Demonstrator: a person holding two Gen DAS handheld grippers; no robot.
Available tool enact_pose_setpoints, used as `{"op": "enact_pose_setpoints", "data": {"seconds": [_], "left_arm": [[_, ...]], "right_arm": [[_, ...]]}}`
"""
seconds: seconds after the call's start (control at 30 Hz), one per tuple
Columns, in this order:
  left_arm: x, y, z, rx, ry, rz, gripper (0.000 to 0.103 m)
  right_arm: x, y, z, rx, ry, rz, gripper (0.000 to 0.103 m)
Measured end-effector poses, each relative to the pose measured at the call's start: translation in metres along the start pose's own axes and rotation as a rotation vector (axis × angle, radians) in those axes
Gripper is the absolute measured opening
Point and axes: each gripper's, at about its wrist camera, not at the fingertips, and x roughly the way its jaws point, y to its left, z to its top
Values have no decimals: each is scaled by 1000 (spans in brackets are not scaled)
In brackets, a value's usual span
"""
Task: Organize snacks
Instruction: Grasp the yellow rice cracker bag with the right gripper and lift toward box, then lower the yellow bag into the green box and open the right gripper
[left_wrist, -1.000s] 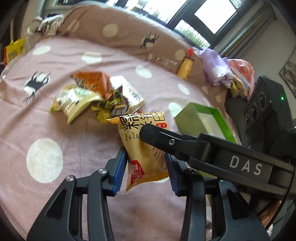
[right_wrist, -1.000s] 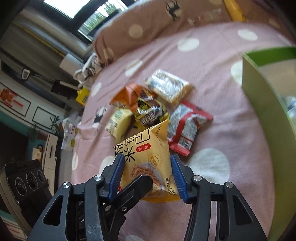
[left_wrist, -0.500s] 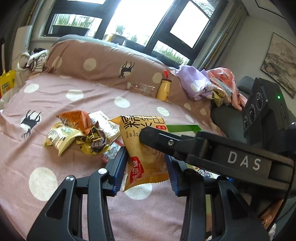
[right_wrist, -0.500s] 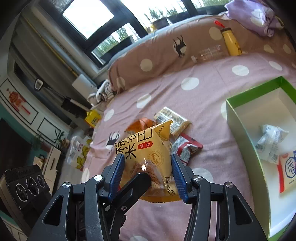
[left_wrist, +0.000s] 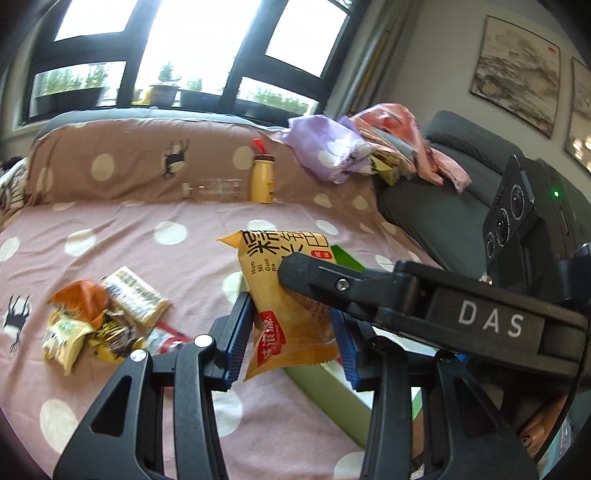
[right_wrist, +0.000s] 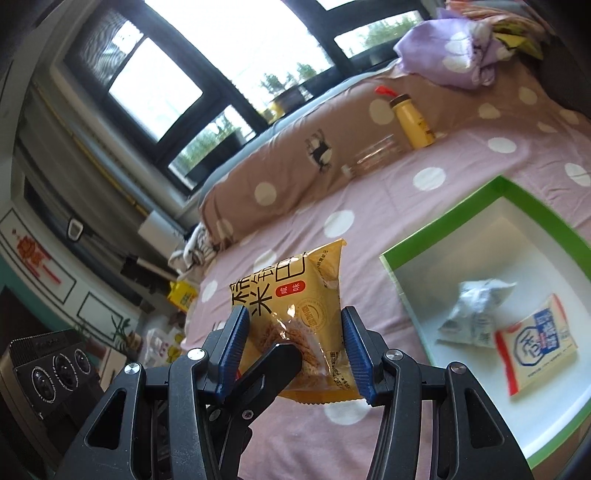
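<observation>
Both grippers hold one yellow rice-cracker packet (left_wrist: 286, 295) in the air above the pink dotted bedspread (left_wrist: 166, 266). My left gripper (left_wrist: 291, 336) is shut on its sides. My right gripper (right_wrist: 295, 350) is shut on the same packet (right_wrist: 295, 295); its black finger crosses the left wrist view. A green-rimmed white box (right_wrist: 498, 229) lies to the right with a white packet (right_wrist: 476, 310) and a red-edged packet (right_wrist: 532, 343) inside. A heap of loose snack packets (left_wrist: 107, 317) lies at the left.
A yellow bottle (left_wrist: 261, 181) and a clear bottle (left_wrist: 214, 189) lie against the brown dotted bolster (left_wrist: 129, 166). Purple and pink clothes (left_wrist: 354, 147) are piled at the back right. A dark chair (left_wrist: 443, 199) stands to the right.
Both grippers have lifted the yellow packet and carried it right, away from the snack heap and beside the green box. Both views have tilted up toward the window.
</observation>
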Motion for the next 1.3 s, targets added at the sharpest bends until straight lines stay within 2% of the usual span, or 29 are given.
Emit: {"op": "enact_pose_setpoints", "data": {"seconds": [0.37, 0.63, 1.03, 1.3], "left_arm": [[58, -52, 13, 113, 84, -119, 42], [92, -77, 9, 137, 142, -199, 42], [121, -105, 4, 187, 222, -220, 45], [141, -107, -6, 151, 306, -246, 45]], "right_arm": [[-37, -62, 14, 150, -106, -100, 54], [-53, -94, 17, 229, -142, -187, 54], [-63, -133, 15, 352, -135, -244, 55], [-61, -154, 13, 430, -102, -293, 55]]}}
